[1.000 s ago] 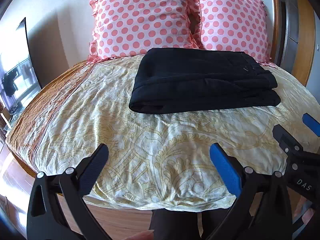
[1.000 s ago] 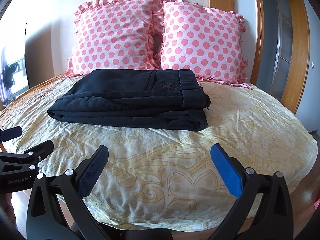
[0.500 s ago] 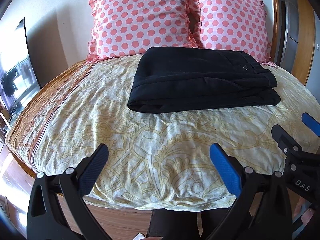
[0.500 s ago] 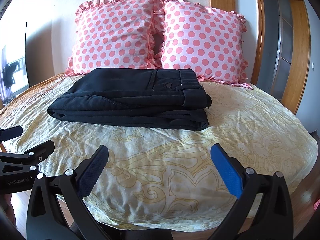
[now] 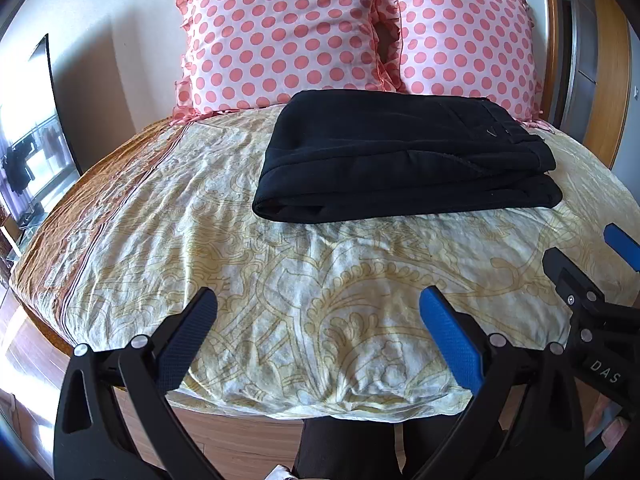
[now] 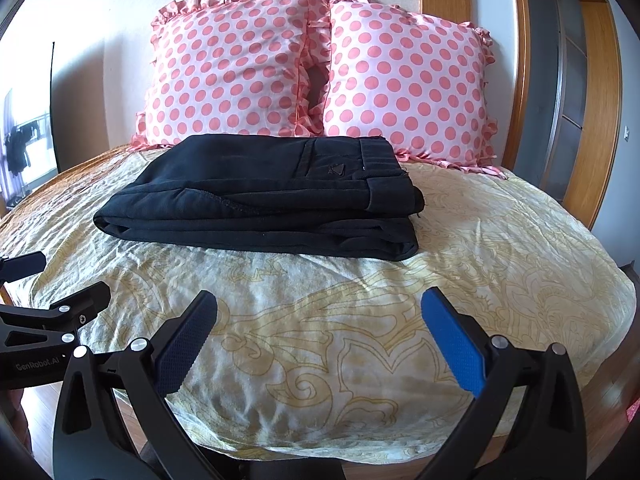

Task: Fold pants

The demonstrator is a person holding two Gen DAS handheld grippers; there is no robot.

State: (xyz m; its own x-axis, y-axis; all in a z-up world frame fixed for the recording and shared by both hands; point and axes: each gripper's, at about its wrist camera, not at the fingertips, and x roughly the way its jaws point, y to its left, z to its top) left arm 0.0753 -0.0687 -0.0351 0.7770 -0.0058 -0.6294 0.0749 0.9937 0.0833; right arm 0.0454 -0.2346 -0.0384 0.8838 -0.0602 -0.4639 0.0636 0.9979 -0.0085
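Note:
The black pants [image 5: 400,160] lie folded in a flat stack on the yellow patterned bedspread [image 5: 280,280], in front of the pillows; they also show in the right wrist view [image 6: 264,200]. My left gripper [image 5: 318,316] is open and empty, held over the bed's near edge, well short of the pants. My right gripper [image 6: 320,316] is open and empty too, at the near edge. Each gripper shows at the side of the other's view, the right gripper [image 5: 592,280] and the left gripper [image 6: 52,292].
Two pink polka-dot pillows [image 6: 320,72] lean against the wall behind the pants. A wooden door frame [image 6: 600,100] stands at the right. A window [image 5: 28,152] is at the left. Wooden floor [image 5: 24,360] lies below the round bed's edge.
Both grippers have tilted or dropped slightly, so the pants and pillows sit a little higher in view. The pants have not moved. Both grippers stay open.

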